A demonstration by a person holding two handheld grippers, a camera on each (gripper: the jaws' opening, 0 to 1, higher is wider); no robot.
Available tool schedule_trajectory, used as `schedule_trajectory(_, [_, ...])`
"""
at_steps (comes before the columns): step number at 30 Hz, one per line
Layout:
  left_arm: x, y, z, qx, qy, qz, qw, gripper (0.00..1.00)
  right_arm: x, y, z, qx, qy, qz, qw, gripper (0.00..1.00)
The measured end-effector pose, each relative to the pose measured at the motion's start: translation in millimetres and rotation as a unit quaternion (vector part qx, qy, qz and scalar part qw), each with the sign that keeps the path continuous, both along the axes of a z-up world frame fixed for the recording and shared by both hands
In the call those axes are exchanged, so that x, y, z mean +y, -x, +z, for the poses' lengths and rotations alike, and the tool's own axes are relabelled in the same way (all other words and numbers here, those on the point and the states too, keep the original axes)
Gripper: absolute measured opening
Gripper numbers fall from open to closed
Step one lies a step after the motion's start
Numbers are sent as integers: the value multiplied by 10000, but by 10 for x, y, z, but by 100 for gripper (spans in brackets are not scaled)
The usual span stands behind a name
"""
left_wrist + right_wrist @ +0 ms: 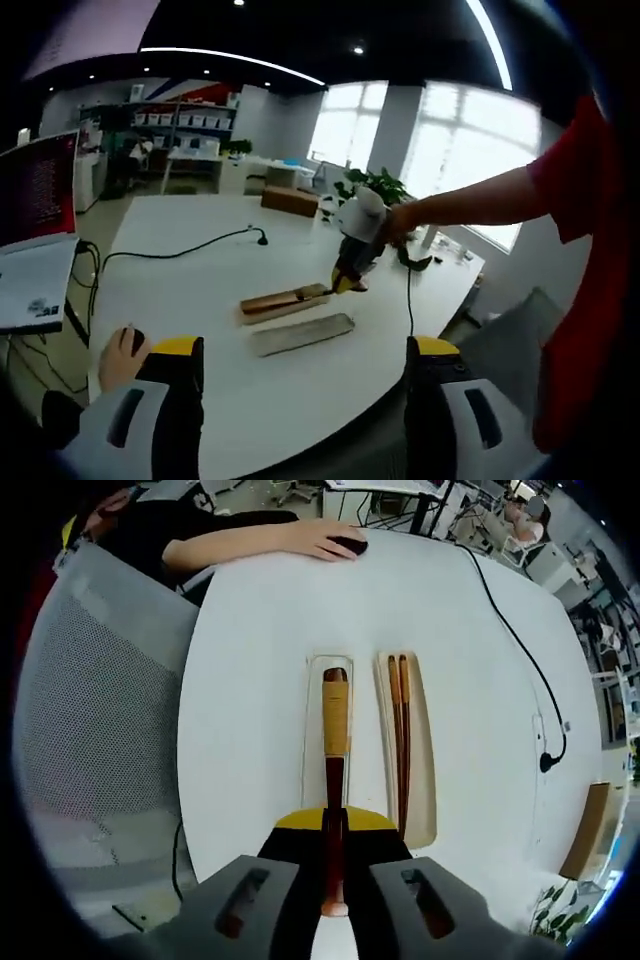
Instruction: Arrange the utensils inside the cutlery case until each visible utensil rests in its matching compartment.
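Note:
The cutlery case lies on the white table as two long trays side by side, a pale one (pixel 303 333) and a brown one (pixel 285 300). In the right gripper view the left tray (pixel 312 730) has a long dark-red utensil with a tan band (pixel 335 720) lying along it. My right gripper (pixel 335 840) is shut on the near end of this utensil. A pair of brown chopsticks (pixel 400 730) rests in the right tray (pixel 425 780). My left gripper (pixel 303 347) stands open and apart from the case, at the table's near edge. The right gripper (pixel 352 262) hangs over the case's right end.
A laptop (pixel 35 230) sits at the table's left, and a black cable (pixel 180 250) runs across the middle. A person's hand rests on a mouse (pixel 125 350), also seen at the far edge (pixel 335 542). A grey mesh chair (pixel 110 710) stands beside the table.

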State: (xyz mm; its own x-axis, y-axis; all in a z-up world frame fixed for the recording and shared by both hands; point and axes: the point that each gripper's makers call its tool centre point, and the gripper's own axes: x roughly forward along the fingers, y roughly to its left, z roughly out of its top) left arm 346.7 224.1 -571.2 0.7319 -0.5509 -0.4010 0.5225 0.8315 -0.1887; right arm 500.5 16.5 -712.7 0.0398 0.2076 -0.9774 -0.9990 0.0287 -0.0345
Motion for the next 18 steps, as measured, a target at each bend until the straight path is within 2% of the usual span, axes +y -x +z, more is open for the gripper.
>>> schedule_trajectory(1, [-2, -10, 4, -155, -172, -57, 9997, 84, -4, -37, 0, 33, 8, -13, 10000, 1])
schedule_trajectory(2, [-3, -7, 0, -169, -211, -54, 9996, 83, -7, -48, 0, 45, 19, -2, 10000, 1])
schedule_trajectory(6, [-49, 42, -96, 77, -258, -60, 9996, 83, -18, -210, 95, -19, 149, 169, 9997, 1])
schedule_trajectory(14, [-98, 7, -108, 101, -402, -27, 9991, 82, 97, -471, 266, -141, 210, 371, 9990, 1])
schedule_trajectory(18, [-111, -33, -46, -20, -428, -38, 9991, 82, 165, -585, 286, -168, 281, 437, 9985, 1])
